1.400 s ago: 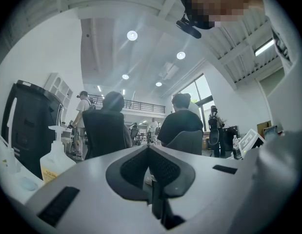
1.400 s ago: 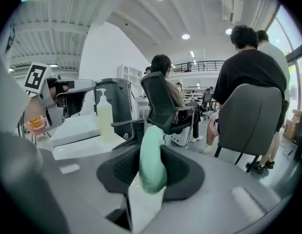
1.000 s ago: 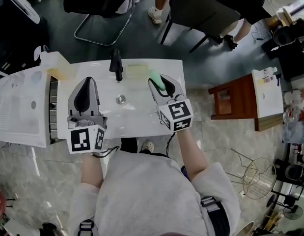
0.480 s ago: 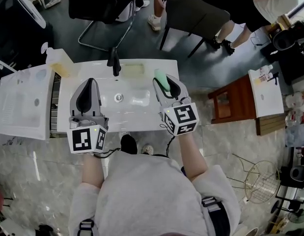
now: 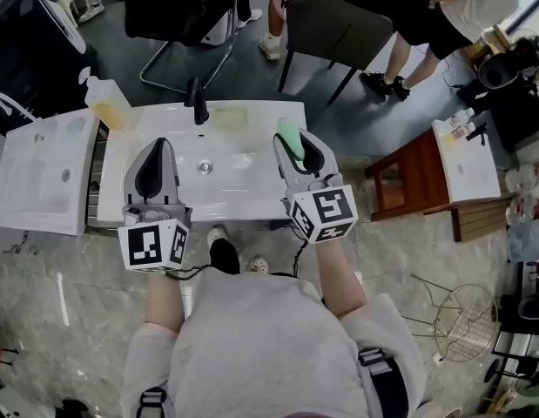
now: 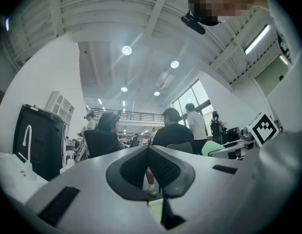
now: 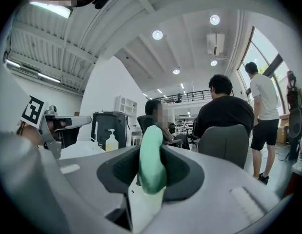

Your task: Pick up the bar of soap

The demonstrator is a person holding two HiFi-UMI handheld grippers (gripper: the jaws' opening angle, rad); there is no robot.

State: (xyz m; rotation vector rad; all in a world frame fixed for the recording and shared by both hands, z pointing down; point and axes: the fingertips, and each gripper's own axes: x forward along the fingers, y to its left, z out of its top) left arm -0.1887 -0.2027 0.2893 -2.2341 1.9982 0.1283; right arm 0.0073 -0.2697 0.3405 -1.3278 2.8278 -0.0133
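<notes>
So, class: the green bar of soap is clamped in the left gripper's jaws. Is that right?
Wrong side. The green bar of soap is clamped in the jaws of the right gripper, as the right gripper view shows.

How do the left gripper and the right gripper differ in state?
The left gripper is empty; the right gripper holds the green bar of soap. The left gripper's fingers meet at their tips; the right gripper's fingers stand apart, pressed on the soap. Both point forward above the white sink.
</notes>
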